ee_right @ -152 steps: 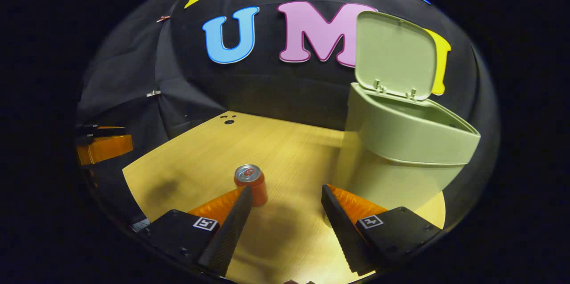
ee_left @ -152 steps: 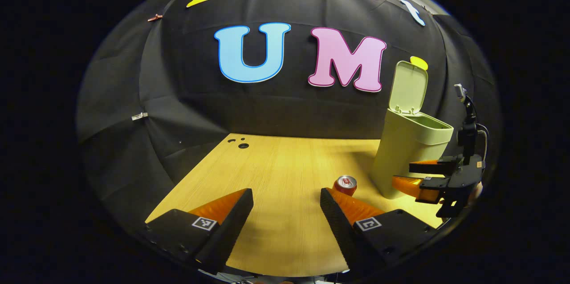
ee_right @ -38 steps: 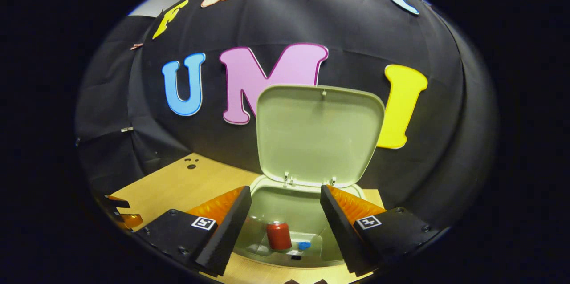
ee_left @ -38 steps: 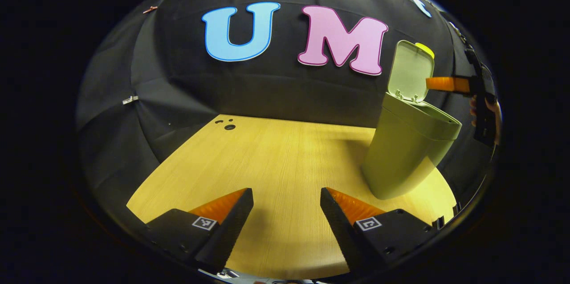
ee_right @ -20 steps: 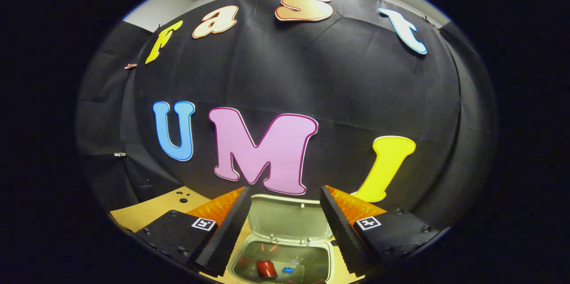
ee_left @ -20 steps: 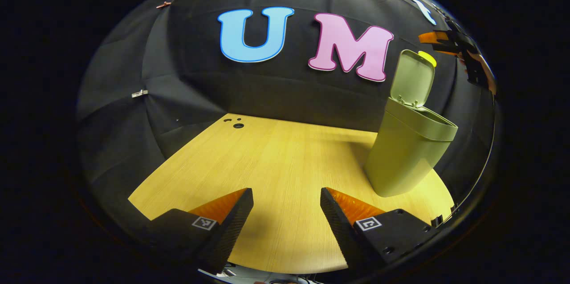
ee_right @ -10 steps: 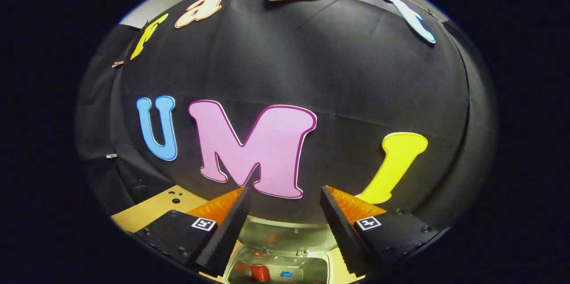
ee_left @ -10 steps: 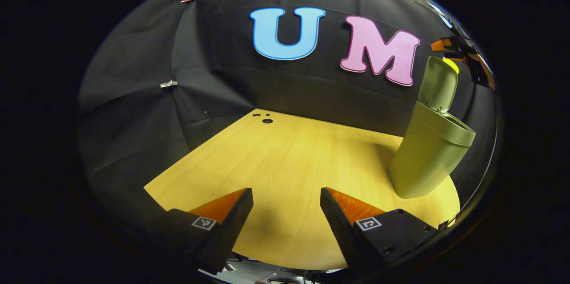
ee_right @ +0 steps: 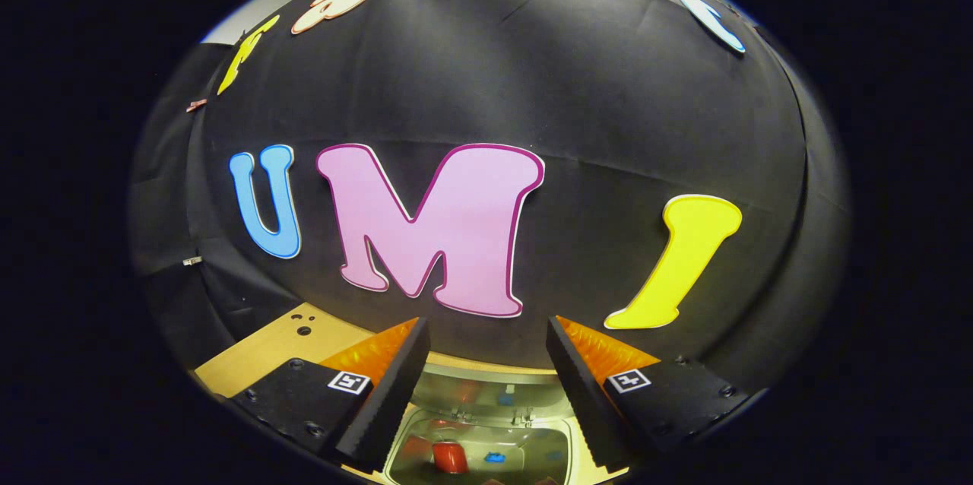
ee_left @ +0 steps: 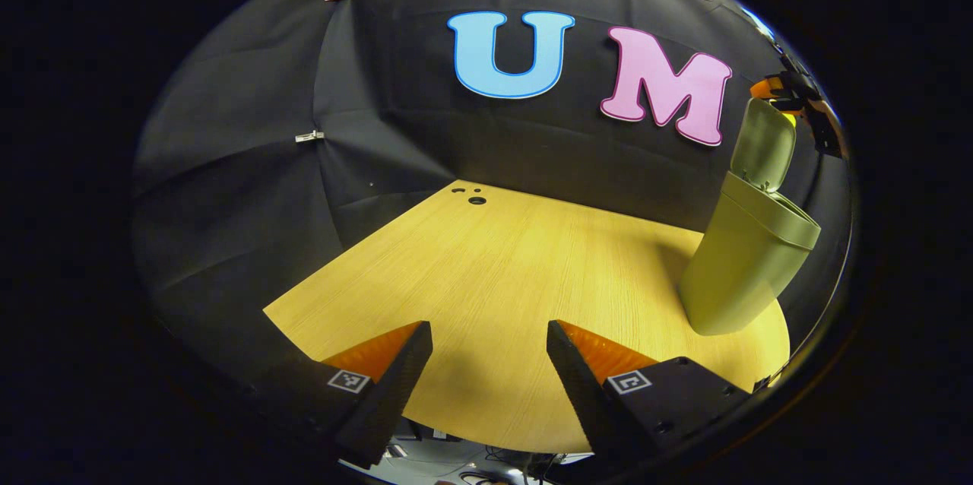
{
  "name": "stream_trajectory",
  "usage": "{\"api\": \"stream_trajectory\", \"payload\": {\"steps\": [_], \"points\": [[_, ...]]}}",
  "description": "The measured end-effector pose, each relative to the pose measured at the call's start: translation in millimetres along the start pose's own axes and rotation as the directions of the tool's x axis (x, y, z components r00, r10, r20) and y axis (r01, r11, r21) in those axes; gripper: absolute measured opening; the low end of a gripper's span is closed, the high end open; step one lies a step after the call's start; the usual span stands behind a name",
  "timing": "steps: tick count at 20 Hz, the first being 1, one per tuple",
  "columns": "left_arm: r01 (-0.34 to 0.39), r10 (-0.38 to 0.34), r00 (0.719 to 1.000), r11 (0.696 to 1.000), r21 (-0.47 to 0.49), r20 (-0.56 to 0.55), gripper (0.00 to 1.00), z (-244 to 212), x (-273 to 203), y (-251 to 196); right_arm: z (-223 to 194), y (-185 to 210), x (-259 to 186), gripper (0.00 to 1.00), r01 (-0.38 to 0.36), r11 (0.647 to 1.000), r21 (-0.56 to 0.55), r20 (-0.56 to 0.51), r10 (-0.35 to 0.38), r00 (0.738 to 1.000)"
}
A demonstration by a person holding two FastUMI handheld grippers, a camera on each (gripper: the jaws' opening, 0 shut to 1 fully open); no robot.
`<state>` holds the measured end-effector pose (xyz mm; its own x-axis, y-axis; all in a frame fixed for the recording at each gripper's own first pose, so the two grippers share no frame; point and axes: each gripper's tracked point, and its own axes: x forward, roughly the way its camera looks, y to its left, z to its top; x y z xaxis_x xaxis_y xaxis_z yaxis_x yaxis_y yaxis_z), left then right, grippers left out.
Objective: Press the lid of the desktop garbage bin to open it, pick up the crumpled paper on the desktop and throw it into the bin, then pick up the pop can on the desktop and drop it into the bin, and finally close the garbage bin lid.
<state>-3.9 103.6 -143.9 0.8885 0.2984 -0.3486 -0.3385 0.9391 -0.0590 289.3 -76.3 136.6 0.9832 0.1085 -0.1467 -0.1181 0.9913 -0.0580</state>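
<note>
The pale green garbage bin [ee_left: 741, 264] stands at the right of the wooden table, its lid [ee_left: 764, 144] raised nearly upright. My right gripper [ee_left: 771, 87] hovers just above and behind the lid's top edge. In the right gripper view that gripper [ee_right: 486, 325] is open with nothing between its fingers. Below it I look down past the foreshortened lid [ee_right: 486, 388] into the bin, where the red pop can [ee_right: 450, 457] lies beside a small blue object [ee_right: 494, 458]. My left gripper [ee_left: 488, 329] is open and empty over the table's near edge, well to the left of the bin.
The wooden table [ee_left: 494, 264] has small round holes [ee_left: 476, 200] near its far left corner. The black cloth wall closes the back and both sides. The table's front edge runs just beyond my left fingers [ee_left: 395, 371].
The right gripper dropped the can into the bin, rose, and now sits close over the lid's top edge. The left gripper view has swung left, so the bin sits farther right.
</note>
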Motion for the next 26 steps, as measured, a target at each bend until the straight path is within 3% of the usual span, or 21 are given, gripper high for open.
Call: {"api": "stream_trajectory", "payload": {"steps": [12,26], "points": [[0.117,-0.117,0.993,0.991,0.07,-0.015,0.98,-10,0,-40,-68,5,-69,0.98,-0.019,0.997,0.078,-0.074,0.025,0.997],[0.183,-0.178,0.983,0.969,0.166,-0.045,0.98,-21,-1,-70,-177,3,-88,0.98,0.016,0.996,0.088,-0.25,0.006,0.968]]}}
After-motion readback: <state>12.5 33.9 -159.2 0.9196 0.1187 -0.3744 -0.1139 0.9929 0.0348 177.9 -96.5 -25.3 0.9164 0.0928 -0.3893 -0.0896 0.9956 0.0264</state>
